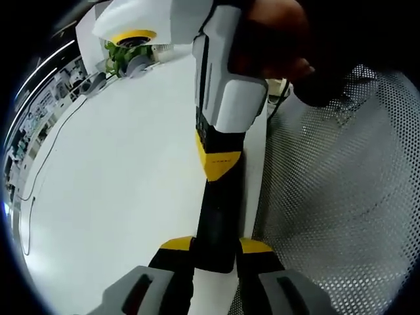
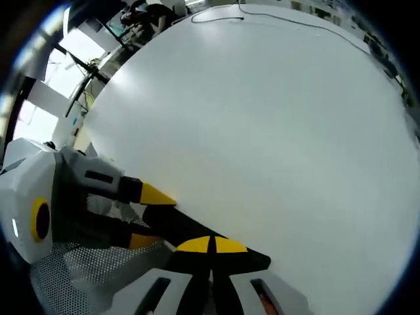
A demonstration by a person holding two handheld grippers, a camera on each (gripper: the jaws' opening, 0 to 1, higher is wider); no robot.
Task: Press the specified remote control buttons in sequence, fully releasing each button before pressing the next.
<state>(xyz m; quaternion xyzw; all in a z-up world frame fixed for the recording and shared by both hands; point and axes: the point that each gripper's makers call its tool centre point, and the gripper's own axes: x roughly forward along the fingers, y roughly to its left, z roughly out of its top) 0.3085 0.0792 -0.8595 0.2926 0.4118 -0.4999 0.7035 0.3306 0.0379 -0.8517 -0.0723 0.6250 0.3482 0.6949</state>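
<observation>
Above the white bench (image 1: 118, 197), the left tool (image 1: 215, 252) clamps the black remote (image 1: 216, 216) at one end; the right tool (image 2: 211, 248), closed, touches it. Rigid, light, smooth: grip its edges.

Left gripper (image 1: 215, 248): its yellow-tipped jaws rise from the bottom of the left gripper view and are clamped on a flat black bar-shaped object, one jaw on each side. Seen from the right gripper view, it (image 2: 152, 216) enters from the left, white-bodied, with the dark object between its two yellow tips.

Right gripper (image 2: 211, 245): jaws closed, yellow tips touching, pressed down onto the same dark object. In the left gripper view it (image 1: 218, 159) descends from above, yellow tip against the object's upper surface, and a hand (image 1: 272, 36) grips its white body.
</observation>
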